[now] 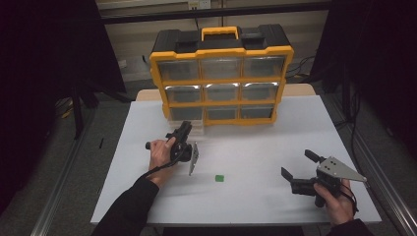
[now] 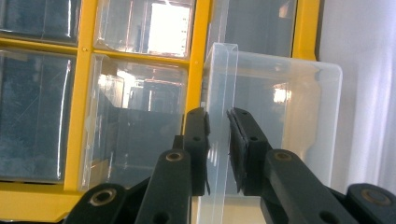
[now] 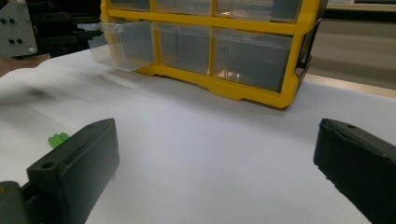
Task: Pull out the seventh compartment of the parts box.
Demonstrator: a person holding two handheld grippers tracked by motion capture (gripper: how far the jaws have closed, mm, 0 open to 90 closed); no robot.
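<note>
A yellow and black organizer (image 1: pixel 221 51) with clear drawers stands at the back of the white table (image 1: pixel 255 147). Its bottom-left drawer (image 1: pixel 193 130) (image 2: pixel 280 107) (image 3: pixel 123 44) is pulled partly out. My left gripper (image 1: pixel 186 127) (image 2: pixel 218 140) is shut on that drawer's clear front lip, which runs up between the jaws. A small green block (image 1: pixel 220 178) (image 3: pixel 57 139) lies on the table toward the front. My right gripper (image 1: pixel 297 163) (image 3: pixel 215 158) is open and empty near the front right, pointing toward the organizer. The left gripper (image 3: pixel 84 28) also appears far off in the right gripper view.
The other drawers of the organizer (image 3: pixel 252 51) are closed. Bare table surface lies between the green block and the organizer. Dark floor and cables (image 1: pixel 354 123) surround the table.
</note>
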